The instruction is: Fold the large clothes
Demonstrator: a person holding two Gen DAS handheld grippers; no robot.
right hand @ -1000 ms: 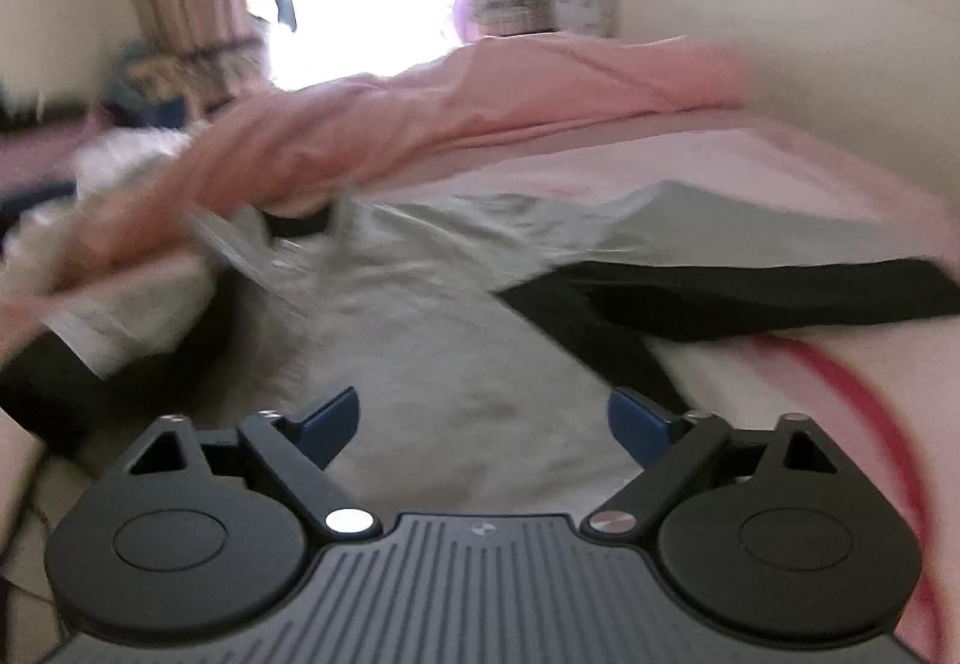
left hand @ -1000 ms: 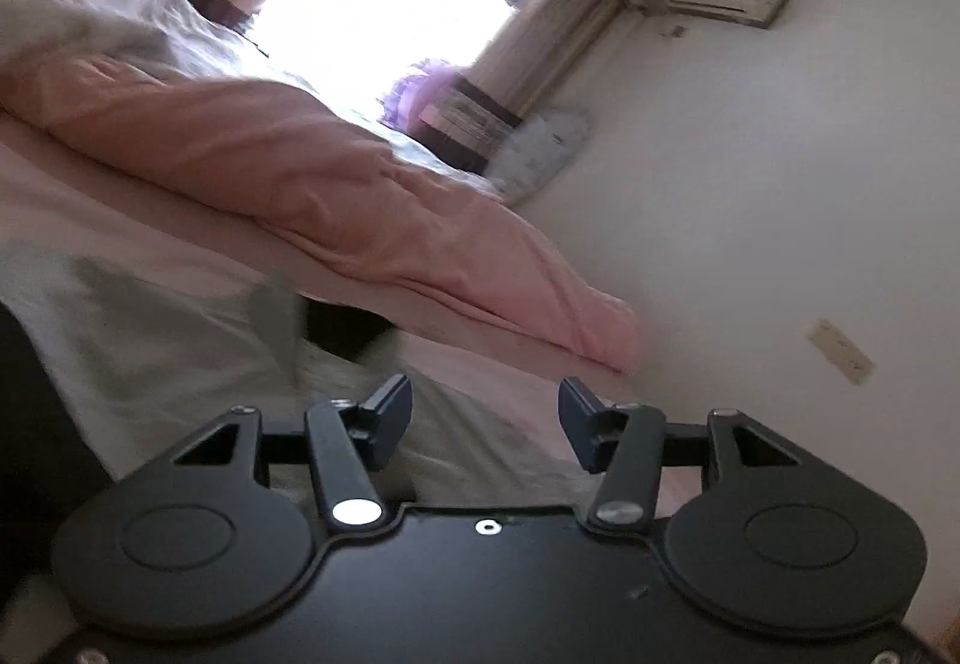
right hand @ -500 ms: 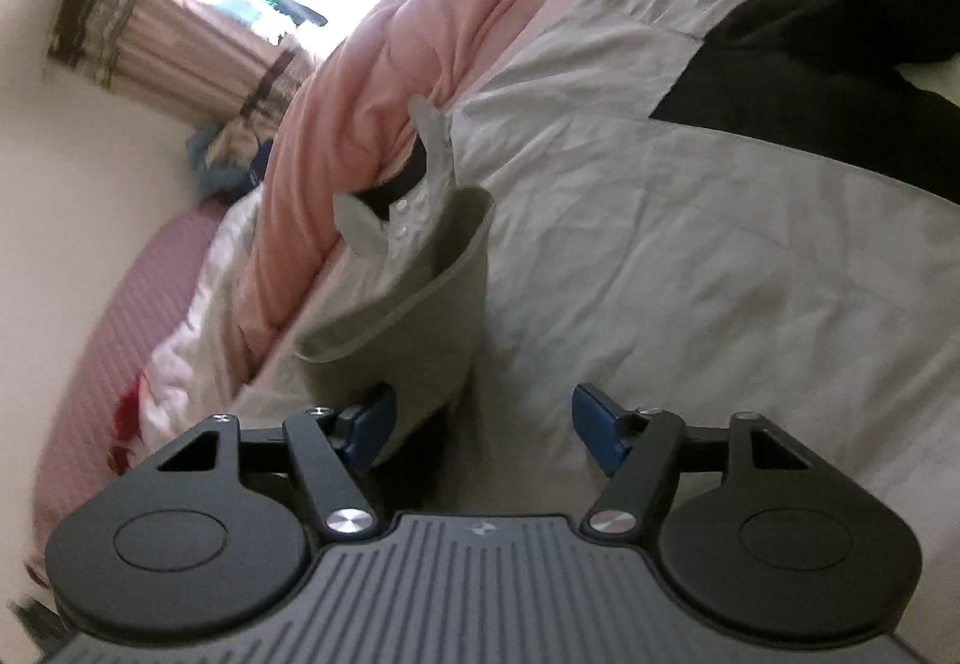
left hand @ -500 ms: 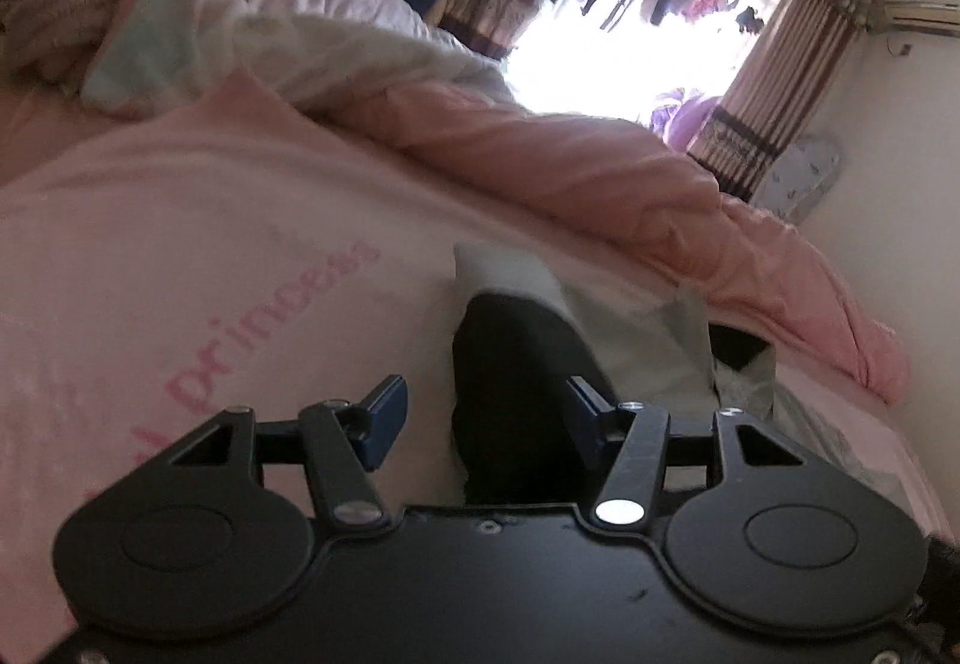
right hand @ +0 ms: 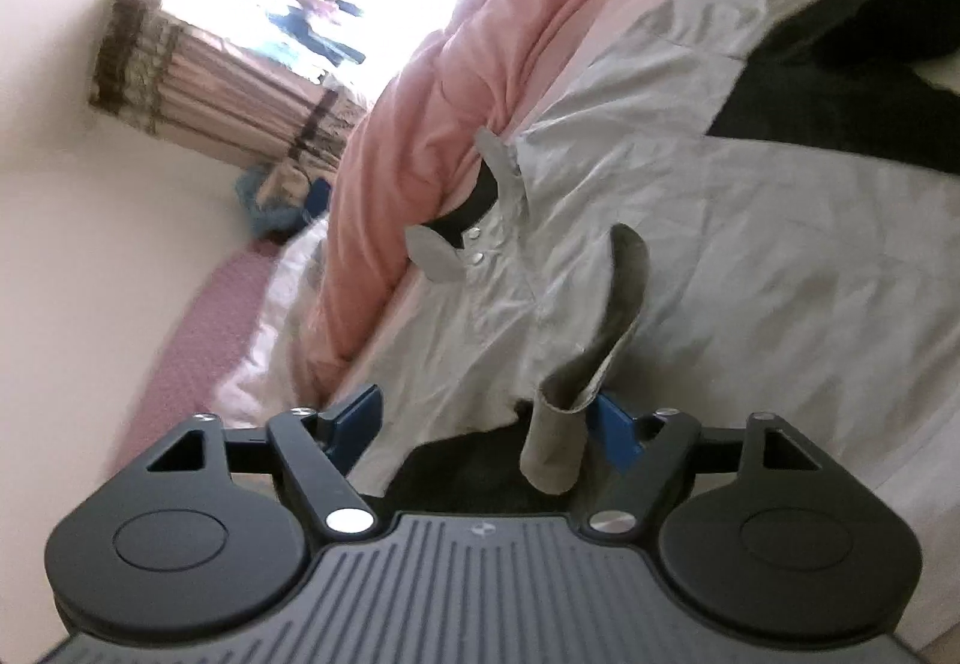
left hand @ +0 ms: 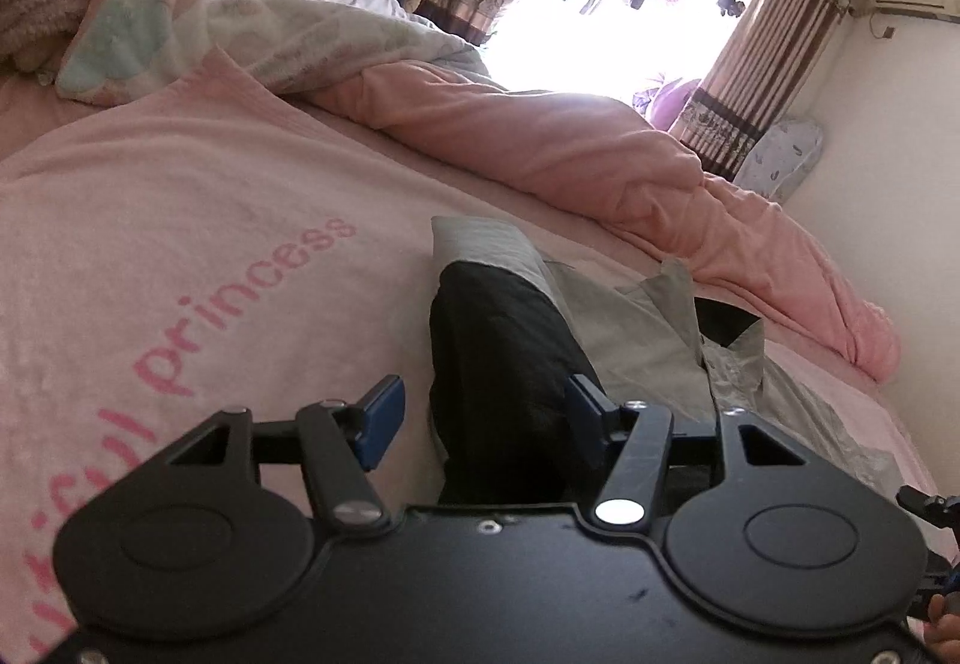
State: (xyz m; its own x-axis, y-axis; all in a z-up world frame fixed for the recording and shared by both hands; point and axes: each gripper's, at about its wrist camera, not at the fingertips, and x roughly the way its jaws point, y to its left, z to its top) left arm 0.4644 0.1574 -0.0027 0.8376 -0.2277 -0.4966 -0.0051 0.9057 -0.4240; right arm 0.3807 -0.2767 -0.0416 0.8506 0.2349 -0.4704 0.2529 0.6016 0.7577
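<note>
Both grippers open: left gripper (left hand: 483, 421) over black sleeve (left hand: 498, 352), right gripper (right hand: 489, 424) by grey fold (right hand: 555, 445).

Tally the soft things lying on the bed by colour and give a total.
Grey and black: 1, the jacket spread flat.
Pink: 2, the blanket with "princess" lettering and the bunched quilt.
White patterned: 1, the quilt by the bed's head.
Total: 4.

The grey-and-black jacket (right hand: 750, 268) is spread flat on the pink bed, collar snaps exposed, one black sleeve (left hand: 498, 364) laid out straight, grey-cuffed
</note>
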